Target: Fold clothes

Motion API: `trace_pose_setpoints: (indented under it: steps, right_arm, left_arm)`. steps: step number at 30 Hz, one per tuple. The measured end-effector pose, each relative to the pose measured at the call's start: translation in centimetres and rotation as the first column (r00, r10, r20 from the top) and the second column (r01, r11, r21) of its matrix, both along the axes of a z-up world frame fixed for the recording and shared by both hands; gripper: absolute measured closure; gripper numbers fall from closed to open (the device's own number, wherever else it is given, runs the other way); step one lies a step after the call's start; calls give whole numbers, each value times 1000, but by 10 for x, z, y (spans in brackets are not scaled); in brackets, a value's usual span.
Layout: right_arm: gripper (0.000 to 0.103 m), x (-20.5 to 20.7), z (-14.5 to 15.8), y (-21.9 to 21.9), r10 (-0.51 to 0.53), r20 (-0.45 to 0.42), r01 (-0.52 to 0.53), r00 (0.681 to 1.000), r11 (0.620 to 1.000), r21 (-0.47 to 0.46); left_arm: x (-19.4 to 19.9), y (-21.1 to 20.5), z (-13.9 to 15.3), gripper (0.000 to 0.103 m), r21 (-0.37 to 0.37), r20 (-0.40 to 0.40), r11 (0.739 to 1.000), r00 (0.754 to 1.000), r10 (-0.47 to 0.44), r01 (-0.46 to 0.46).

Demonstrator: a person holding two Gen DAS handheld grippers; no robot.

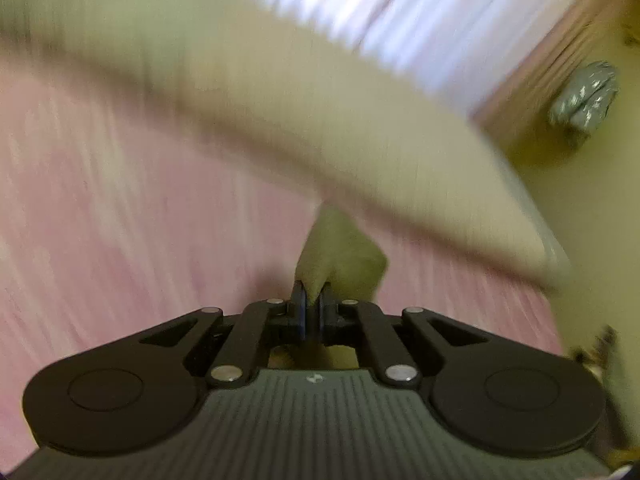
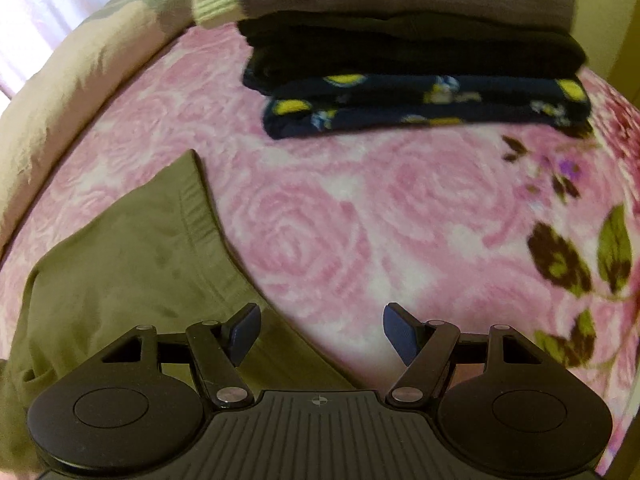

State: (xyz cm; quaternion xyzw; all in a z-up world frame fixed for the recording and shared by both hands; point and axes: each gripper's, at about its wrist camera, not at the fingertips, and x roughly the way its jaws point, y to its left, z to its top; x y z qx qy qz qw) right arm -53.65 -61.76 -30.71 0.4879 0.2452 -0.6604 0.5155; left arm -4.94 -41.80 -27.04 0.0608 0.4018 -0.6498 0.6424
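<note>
pinching a small fold of pale olive cloth, the left gripper (image 1: pixel 310 304) has its two dark pads pressed together on the fabric, so it is clenched on the olive garment (image 1: pixel 340 256). from this pinch the cloth goes up and spreads into a wide band across the left wrist view, but that picture is strongly blurred and i cannot tell how the band hangs. under it is the pink blanket (image 1: pixel 120 200) of the bed. near the right edge of this view a crumpled silver object (image 1: pixel 584 98) is seen against a yellowish wall; i cannot tell what it is.

the right gripper (image 2: pixel 320 330) is released, its blue-padded fingers (image 2: pixel 246 330) wide apart and holding nothing. it hovers over the pink rose blanket (image 2: pixel 340 220). the olive garment (image 2: pixel 132 264) lies flat on the blanket at the near left side, its ribbed hem towards the middle of the bed, and its edge passes under the left finger of this gripper. at the far edge of the bed stands a pile of folded clothes (image 2: pixel 420 60): a navy piece with yellow prints (image 2: pixel 432 108) at the bottom, black ones above, a grey one on top. a beige bedding edge (image 2: pixel 60 100) runs along the far left side.
</note>
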Motion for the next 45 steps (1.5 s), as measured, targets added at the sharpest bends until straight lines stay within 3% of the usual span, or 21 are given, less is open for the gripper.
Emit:
trace_pose_setpoints:
  steps: [3, 5, 6, 9, 11, 14, 17, 21, 25, 27, 28, 29, 30, 32, 36, 38, 39, 40, 42, 45]
  right_arm:
    - [32, 6, -1, -8, 22, -2, -22, 1000, 1000, 1]
    - [32, 11, -4, -13, 29, 2, -29, 1000, 1000, 8]
    - [32, 14, -6, -14, 30, 3, -30, 1000, 999, 11]
    - [32, 21, -8, -17, 31, 10, -31, 999, 999, 19]
    - [32, 25, -7, -18, 49, 8, -49, 999, 999, 12]
    - [32, 24, -4, -21, 74, -19, -74, 997, 997, 5]
    - [32, 20, -3, -22, 75, -42, -75, 996, 997, 6]
    - [32, 19, -5, -21, 40, -53, -39, 998, 999, 10]
    - [32, 29, -6, -22, 45, -70, -44, 997, 999, 12]
    - [32, 36, -7, -22, 57, -83, -56, 995, 998, 12]
    - [32, 39, -7, -23, 64, -89, -63, 994, 998, 11]
    - [32, 42, -8, -23, 70, -95, -69, 993, 998, 10]
    - [32, 44, -8, -24, 75, -100, -74, 992, 997, 9]
    - [32, 47, -9, -25, 82, -107, -82, 991, 997, 5]
    - [32, 50, -8, -32, 106, -119, -109, 987, 994, -20]
    - [32, 51, -6, -39, 125, -119, -130, 985, 991, -41]
    - [32, 52, -6, -43, 136, -118, -143, 984, 988, -53]
    - [32, 52, -6, -48, 151, -115, -159, 982, 985, -66]
    - [32, 52, -5, -60, 182, -96, -191, 979, 977, -97]
    - [32, 49, -7, -84, 247, -42, -251, 968, 956, -155]
  left_arm:
    - [-8, 3, 56, 91, -133, 217, 991, 976, 30, -1]
    - [-15, -10, 58, 50, -56, 271, 998, 962, -24, 40]
    - [-17, -17, 47, 50, -2, 265, 998, 963, -57, 59]
    - [-9, -23, 3, 50, 167, 244, 986, 968, -61, 20]
    - [2, -24, -29, 52, 273, 228, 961, 973, -31, -33]
    - [47, -11, -62, 52, 335, 133, 929, 984, 119, -158]
    - [91, -10, -83, 52, 365, 70, 888, 960, 272, -279]
    - [141, -19, -95, 52, 332, 20, 834, 887, 461, -441]
    - [165, -54, -106, 52, 310, 70, 814, 865, 496, -492]
    - [176, -75, -114, 63, 301, 127, 809, 862, 491, -505]
    - [178, -83, -116, 89, 291, 181, 814, 864, 470, -503]
    - [179, -90, -118, 100, 279, 231, 822, 866, 444, -496]
    - [177, -95, -115, 100, 255, 268, 847, 876, 402, -467]
    - [171, -96, -107, 100, 164, 340, 887, 868, 361, -433]
    - [175, -97, -103, 96, 47, 443, 921, 835, 327, -386]
    - [182, -107, -121, 91, 201, 469, 901, 845, 257, -385]
    - [180, -105, -124, 89, 213, 492, 900, 838, 237, -380]
    - [177, -99, -120, 83, 175, 512, 906, 822, 251, -385]
    - [178, -83, -111, 80, 160, 503, 881, 804, 315, -446]
    - [189, -48, -104, 82, 171, 384, 823, 806, 450, -541]
